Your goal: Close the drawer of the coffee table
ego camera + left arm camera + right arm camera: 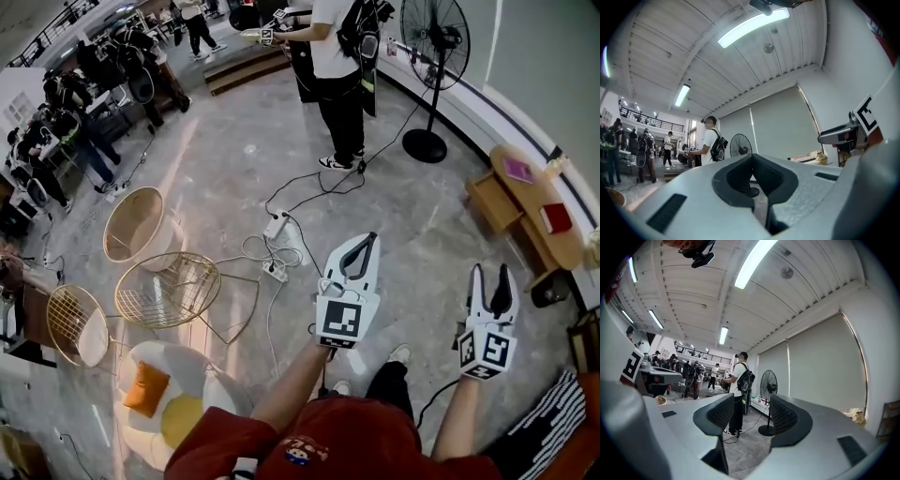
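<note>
The wooden oval coffee table (536, 195) stands at the right of the head view, with a pink book (517, 170) and a red book (555, 217) on it. Its drawer (494, 204) is pulled out toward the room. Both grippers hang in the air over the floor, well short of the table. My left gripper (363, 242) (753, 159) has its tips together with nothing between them. My right gripper (492, 277) (747, 416) is the one nearer the drawer. It stands open with an empty gap between its pads.
A person (337, 66) stands ahead beside a pedestal fan (431, 56). Cables and a power strip (276, 270) lie on the floor to the left of my left gripper. Wire chairs (167, 287) sit further left. A striped cushion (553, 422) lies at the lower right.
</note>
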`<state>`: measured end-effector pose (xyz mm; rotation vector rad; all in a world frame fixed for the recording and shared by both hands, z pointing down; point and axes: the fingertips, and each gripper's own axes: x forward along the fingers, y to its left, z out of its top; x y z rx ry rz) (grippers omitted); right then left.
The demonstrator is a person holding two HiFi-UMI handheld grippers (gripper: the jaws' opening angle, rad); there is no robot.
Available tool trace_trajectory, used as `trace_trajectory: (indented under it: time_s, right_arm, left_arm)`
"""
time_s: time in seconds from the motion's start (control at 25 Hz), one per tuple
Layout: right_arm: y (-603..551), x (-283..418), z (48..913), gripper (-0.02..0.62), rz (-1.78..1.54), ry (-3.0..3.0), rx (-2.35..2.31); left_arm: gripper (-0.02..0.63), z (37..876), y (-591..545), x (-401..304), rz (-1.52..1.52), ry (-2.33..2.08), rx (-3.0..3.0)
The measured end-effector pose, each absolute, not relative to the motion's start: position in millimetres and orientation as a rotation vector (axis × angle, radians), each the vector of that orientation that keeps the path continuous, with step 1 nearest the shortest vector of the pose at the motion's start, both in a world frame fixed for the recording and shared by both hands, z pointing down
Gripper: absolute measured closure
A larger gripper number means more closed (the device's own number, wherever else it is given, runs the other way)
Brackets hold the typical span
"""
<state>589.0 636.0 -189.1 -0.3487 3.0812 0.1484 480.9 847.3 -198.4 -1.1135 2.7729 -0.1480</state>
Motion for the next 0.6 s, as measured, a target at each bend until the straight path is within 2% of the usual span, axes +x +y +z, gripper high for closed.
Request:
trace_trajectory:
  time_s: [0.6]
  right_arm:
    - [450,508,-178,0.373,0.016,3.078,-0.410]
  left_arm:
    - [0.598,-201,656,401,-0.226,2.749,-1.187]
